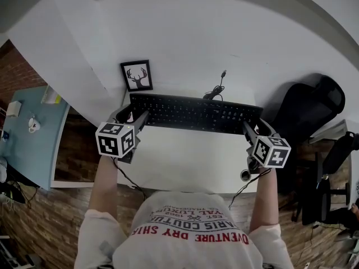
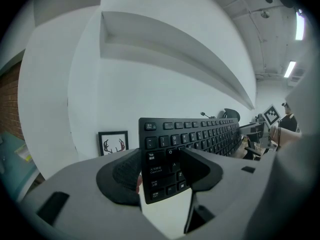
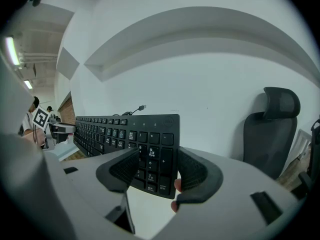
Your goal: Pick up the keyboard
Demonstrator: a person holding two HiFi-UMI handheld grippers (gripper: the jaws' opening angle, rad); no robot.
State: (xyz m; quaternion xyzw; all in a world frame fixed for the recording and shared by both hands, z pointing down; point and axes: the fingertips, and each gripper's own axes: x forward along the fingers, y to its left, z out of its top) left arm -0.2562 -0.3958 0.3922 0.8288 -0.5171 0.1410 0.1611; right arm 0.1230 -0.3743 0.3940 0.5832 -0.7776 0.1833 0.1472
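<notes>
Head view: keyboard (image 1: 193,114) held clear of the white table (image 1: 185,161), spanning left to right. Left gripper (image 1: 136,118) is clamped on its left end and right gripper (image 1: 249,129) on its right end, pads bearing on key face and underside. Risk: uneven hand motion may twist the board out of one shallow grip, and the trailing cable (image 1: 216,89) at the far side could snag.
</notes>
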